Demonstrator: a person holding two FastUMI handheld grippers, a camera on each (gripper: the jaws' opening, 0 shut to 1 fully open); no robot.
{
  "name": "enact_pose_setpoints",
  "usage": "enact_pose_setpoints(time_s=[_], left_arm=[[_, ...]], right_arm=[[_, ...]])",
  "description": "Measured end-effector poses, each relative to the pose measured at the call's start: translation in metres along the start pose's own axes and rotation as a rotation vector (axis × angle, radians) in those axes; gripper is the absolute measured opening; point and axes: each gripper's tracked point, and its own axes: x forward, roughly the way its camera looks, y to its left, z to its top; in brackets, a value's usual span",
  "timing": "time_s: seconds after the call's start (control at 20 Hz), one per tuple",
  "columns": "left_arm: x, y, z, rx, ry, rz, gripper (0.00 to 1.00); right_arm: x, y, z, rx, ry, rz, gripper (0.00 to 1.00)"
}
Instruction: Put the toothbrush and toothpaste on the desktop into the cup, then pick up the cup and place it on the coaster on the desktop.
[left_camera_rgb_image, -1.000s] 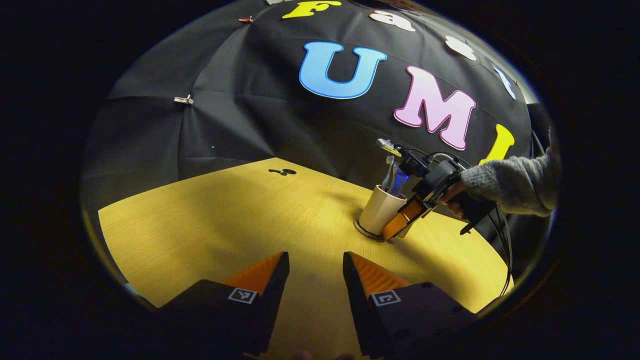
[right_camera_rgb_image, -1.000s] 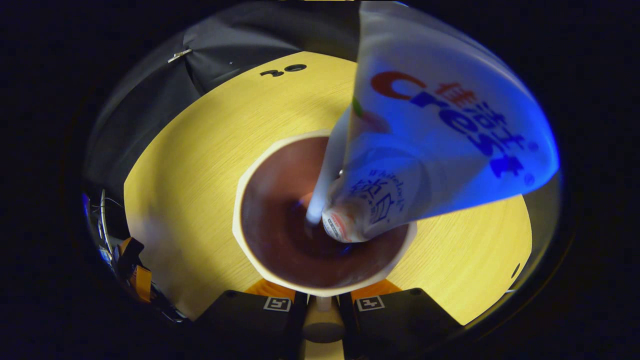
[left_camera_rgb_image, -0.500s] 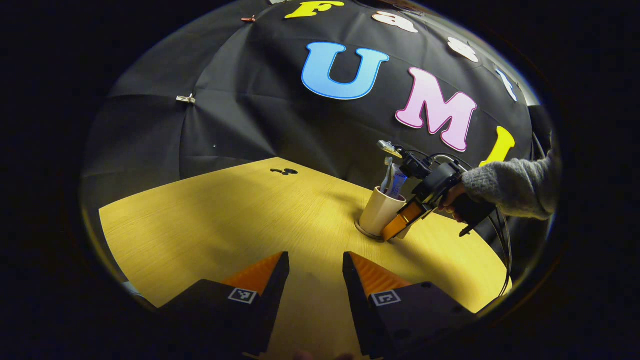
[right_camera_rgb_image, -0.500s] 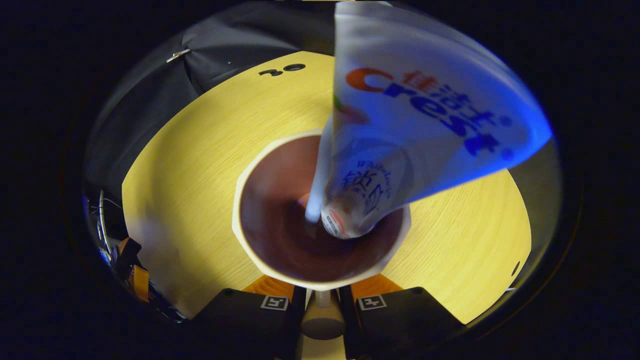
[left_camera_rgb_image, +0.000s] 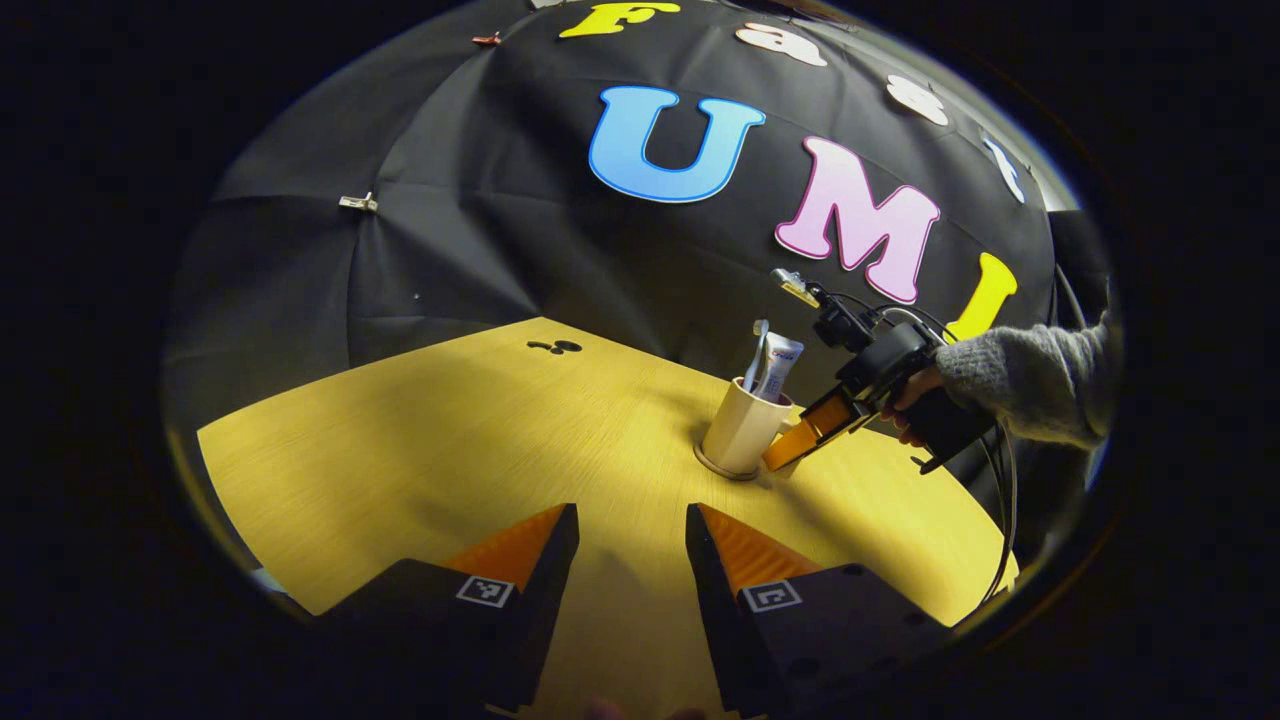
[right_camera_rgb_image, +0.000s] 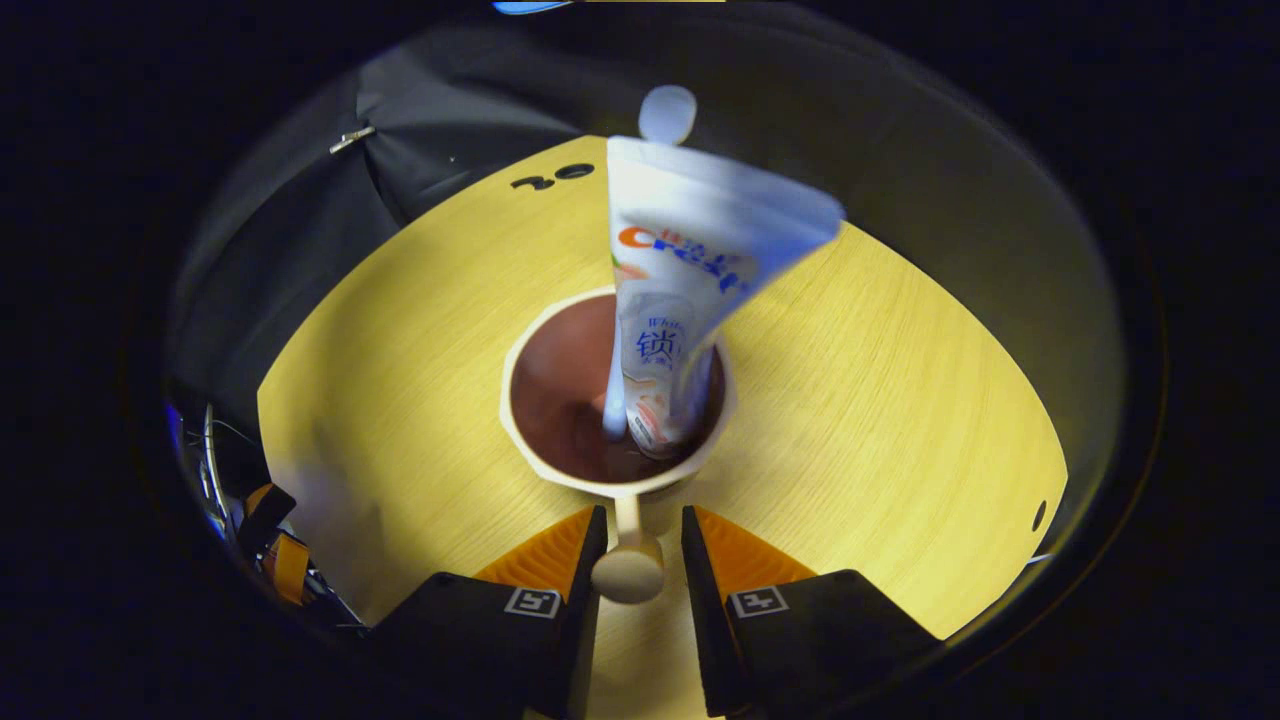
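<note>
The cup stands on the coaster, toothbrush and toothpaste upright inside. It looks rigid, light and top-heavy; its handle is the hold. The right gripper straddles that handle, released. The left gripper, well short of the cup, is parted, empty.

Dim booth, warm light on desk, fisheye-bent edges, slight blur
</note>
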Motion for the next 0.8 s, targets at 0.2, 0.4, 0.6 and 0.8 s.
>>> enact_pose_setpoints(time_s=[0.2, 0.4, 0.6, 0.8], left_arm=[[-0.017, -0.009, 0.025, 0.006, 0.004, -0.022, 0.68], [-0.039, -0.026, 0.069, 0.002, -0.009, -0.059, 0.68], [-0.061, -0.044, 0.118, 0.028, -0.031, -0.093, 0.68], [-0.081, -0.06, 0.158, 0.1, -0.047, -0.119, 0.68]], right_arm=[[-0.032, 0.001, 0.001, 0.033, -0.067, 0.003, 0.49], [-0.084, 0.008, -0.003, 0.072, -0.157, -0.004, 0.52], [-0.148, 0.021, -0.003, 0.118, -0.28, -0.025, 0.51], [-0.206, 0.039, 0.007, 0.198, -0.39, -0.026, 0.52]])
